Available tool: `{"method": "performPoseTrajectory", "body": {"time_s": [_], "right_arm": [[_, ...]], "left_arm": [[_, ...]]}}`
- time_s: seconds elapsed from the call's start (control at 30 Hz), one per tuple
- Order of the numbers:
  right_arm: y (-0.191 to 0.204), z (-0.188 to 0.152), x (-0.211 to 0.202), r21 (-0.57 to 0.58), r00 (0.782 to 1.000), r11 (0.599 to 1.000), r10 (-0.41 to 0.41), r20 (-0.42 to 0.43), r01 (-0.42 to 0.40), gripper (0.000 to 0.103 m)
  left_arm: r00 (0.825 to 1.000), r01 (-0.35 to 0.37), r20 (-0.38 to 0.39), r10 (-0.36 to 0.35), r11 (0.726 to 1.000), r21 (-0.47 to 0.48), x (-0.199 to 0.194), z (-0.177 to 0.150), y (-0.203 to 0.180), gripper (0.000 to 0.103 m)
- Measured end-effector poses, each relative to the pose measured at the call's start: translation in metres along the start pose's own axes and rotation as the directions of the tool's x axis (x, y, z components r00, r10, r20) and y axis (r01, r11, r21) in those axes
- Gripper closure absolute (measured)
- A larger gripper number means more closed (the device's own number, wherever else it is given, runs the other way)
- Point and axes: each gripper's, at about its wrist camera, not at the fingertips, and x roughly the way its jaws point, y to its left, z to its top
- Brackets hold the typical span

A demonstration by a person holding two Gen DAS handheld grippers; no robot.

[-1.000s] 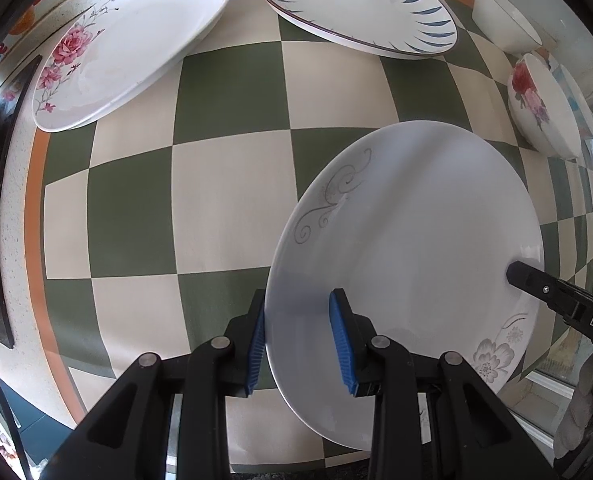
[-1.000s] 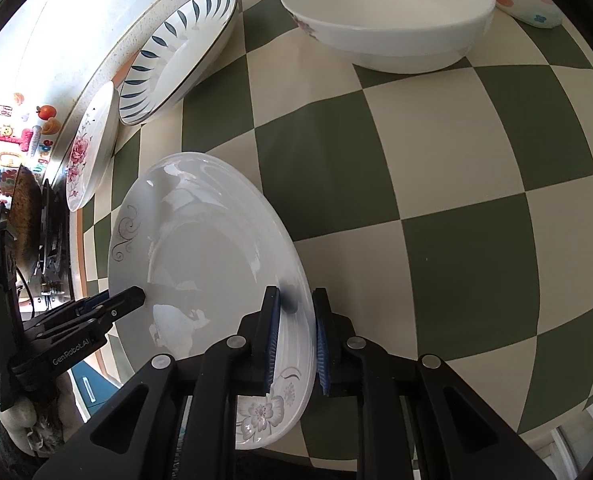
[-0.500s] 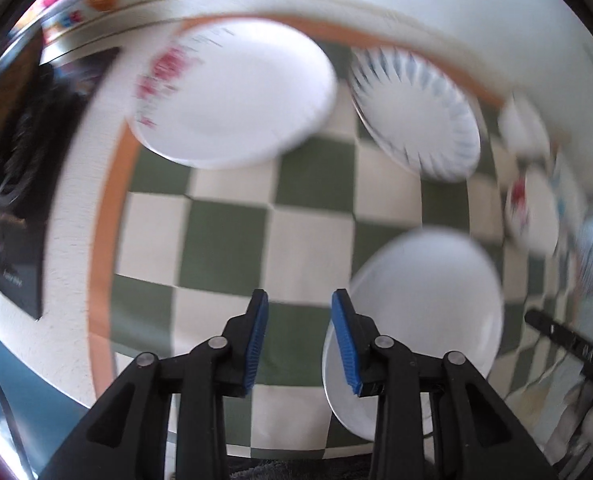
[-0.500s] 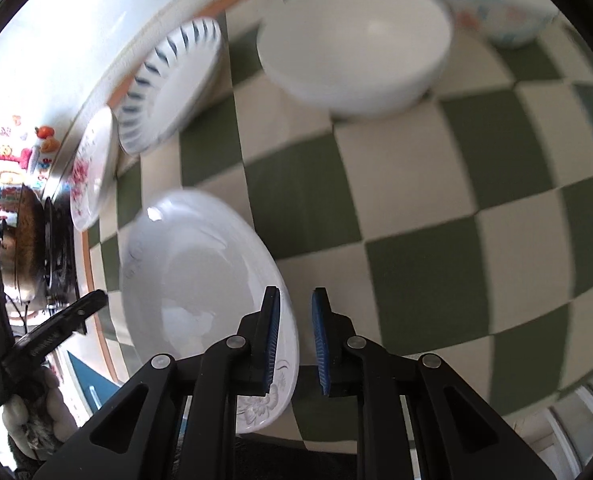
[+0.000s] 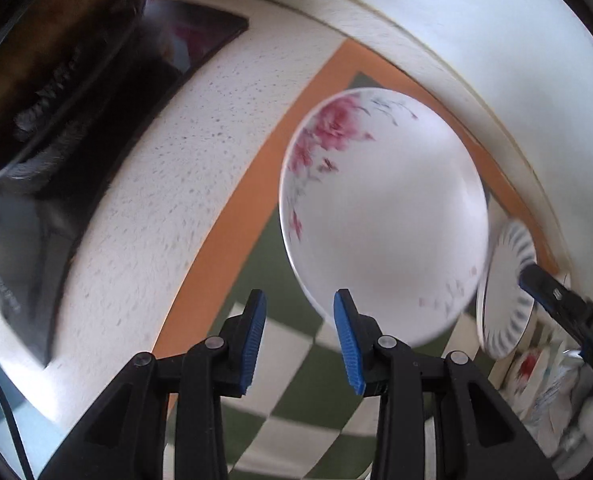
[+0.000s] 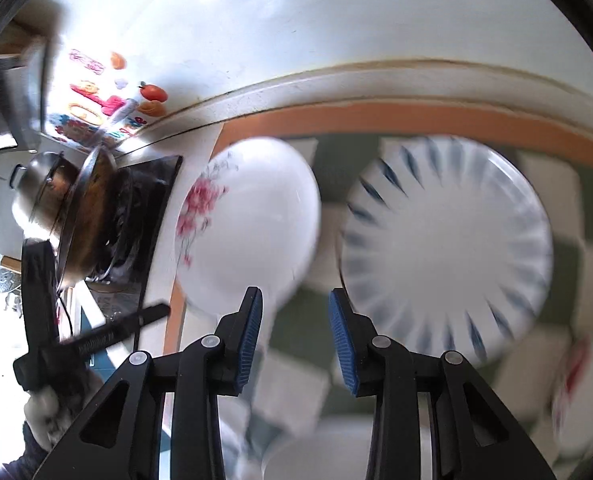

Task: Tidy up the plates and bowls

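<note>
While both views blur, we see the left gripper (image 5: 300,340) w/ jaws partly apart, nothing between; the pink-flower plate (image 5: 384,216) lies on the checked cloth (image 5: 296,392) at its 1 o'clock. Right gripper (image 6: 292,336) is opening, jaws empty: the pink-flower plate (image 6: 252,220) at 11 o'clock, blue-leaf plate (image 6: 448,248) at 1, apart from each other.

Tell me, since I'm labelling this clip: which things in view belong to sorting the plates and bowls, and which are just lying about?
Part of the job:
- pink-flower plate
- blue-leaf plate
- left tongs, nothing between them
- right tongs, opening, nothing between them

Just lying about:
- pot on the black stove
- fruit stickers on the wall
</note>
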Motion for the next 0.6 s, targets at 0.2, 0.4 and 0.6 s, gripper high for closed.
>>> {"method": "performPoseTrajectory", "body": {"time_s": [0.2, 0.4, 0.6], "right_arm": [[0.005, 0.065, 0.063, -0.034, 0.990, 0.996, -0.087, -0.112, 0.084, 0.065], [-0.002, 0.090, 0.098, -0.033, 0.983, 0.998, -0.066, -0.171, 0.062, 0.066], [-0.007, 0.096, 0.122, -0.023, 0.971, 1.000, 0.011, -0.238, -0.017, 0.083]], "left_arm": [[0.999, 0.013, -0.033, -0.013, 1.000, -0.027, 0.025, 0.026, 0.008, 0.070], [0.999, 0.005, -0.032, -0.005, 1.000, 0.007, 0.036, 0.040, 0.002, 0.071], [1.000, 0.009, -0.026, -0.008, 0.999, 0.045, 0.041, 0.042, -0.003, 0.076]]}}
